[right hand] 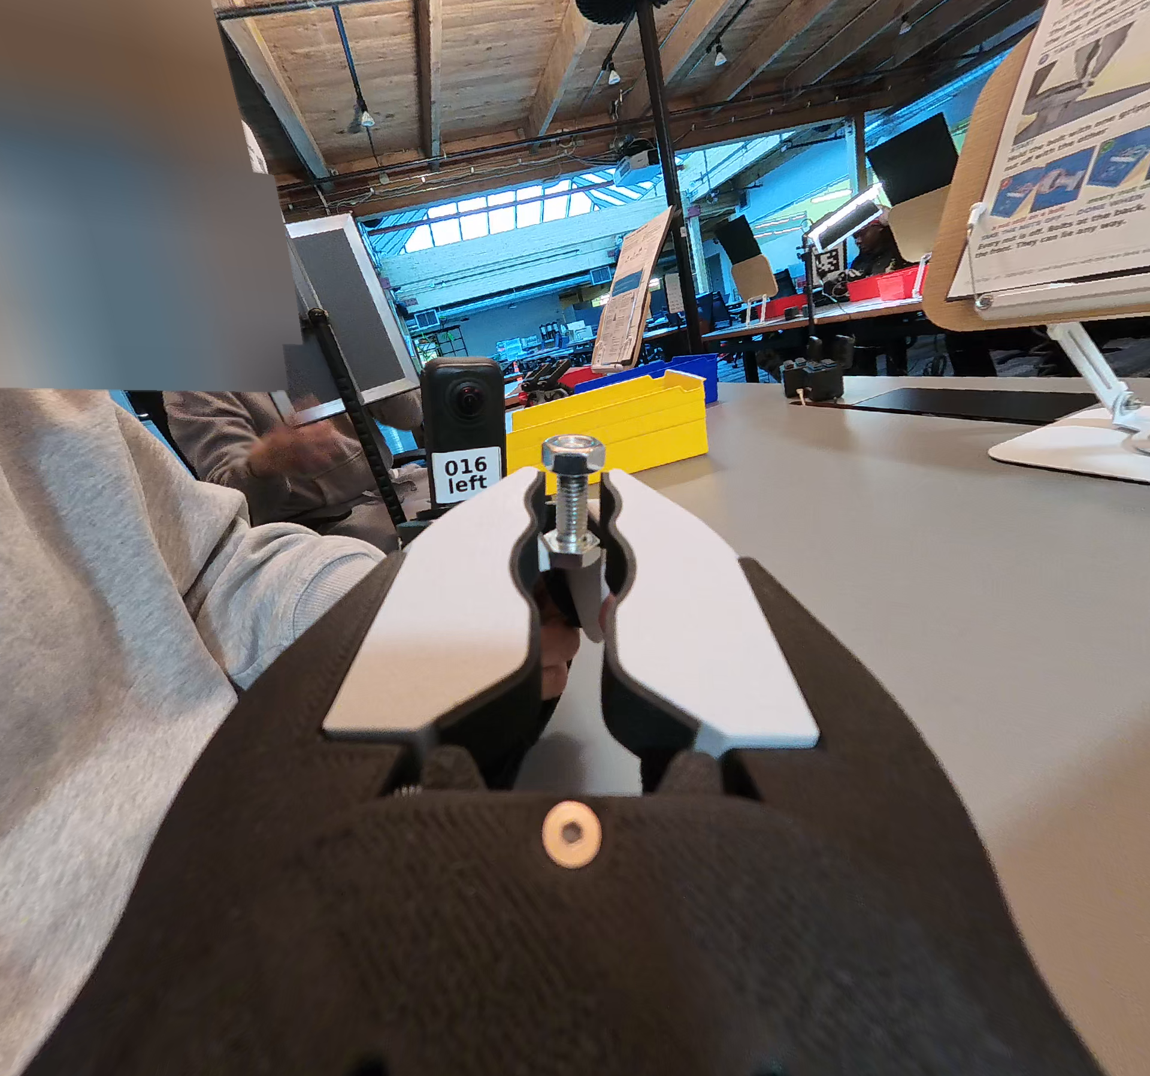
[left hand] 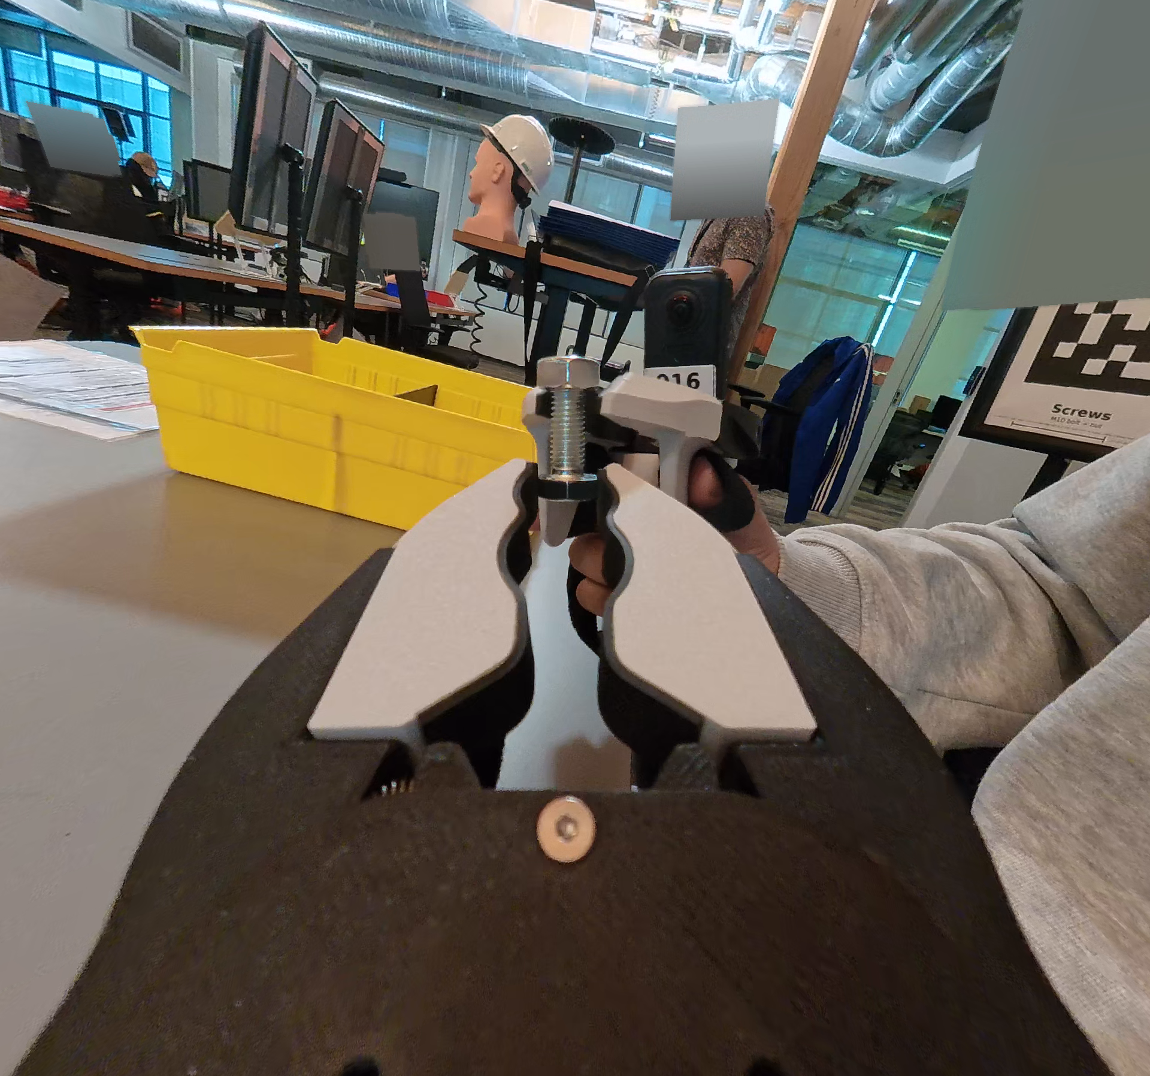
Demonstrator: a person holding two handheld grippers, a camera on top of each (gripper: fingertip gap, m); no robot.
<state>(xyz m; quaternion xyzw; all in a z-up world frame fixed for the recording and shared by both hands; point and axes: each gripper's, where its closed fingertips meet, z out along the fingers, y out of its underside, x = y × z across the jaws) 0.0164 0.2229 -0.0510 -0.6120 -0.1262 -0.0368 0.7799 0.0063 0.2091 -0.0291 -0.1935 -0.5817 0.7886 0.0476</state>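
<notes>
— What do the two grippers hold?

— One bolt (left hand: pixel 566 423), upright in the air above the surface (left hand: pixel 124 610), head on top. The right gripper (right hand: pixel 575 495) has its jaws pinched on the threaded shank just under the hex head. The left gripper (left hand: pixel 563 486) has its jaws pinched on the nut (right hand: pixel 569 548) at the shank's lower end.

— So the nut is on the thread?

— Yes, low on it. A long run of bare thread shows between nut and head. Whether any thread pokes out below the nut, I cannot tell.

— Materials?

— The bolt is bright, zinc-like steel with crisp threads and a six-sided head. The nut is hexagonal too, and reads darker in the left wrist view. Both grippers have pale grey fingers with wavy black inner pads, set in matte black, finely ribbed bodies.

— And around them?

— A yellow plastic bin (left hand: pixel 299 417) with ribbed walls sits beyond the bolt on the smooth, grey surface. A grey knit sleeve (left hand: pixel 933 610) reaches in from the side, and a small black camera (right hand: pixel 463 405) stands on the far gripper.
</notes>
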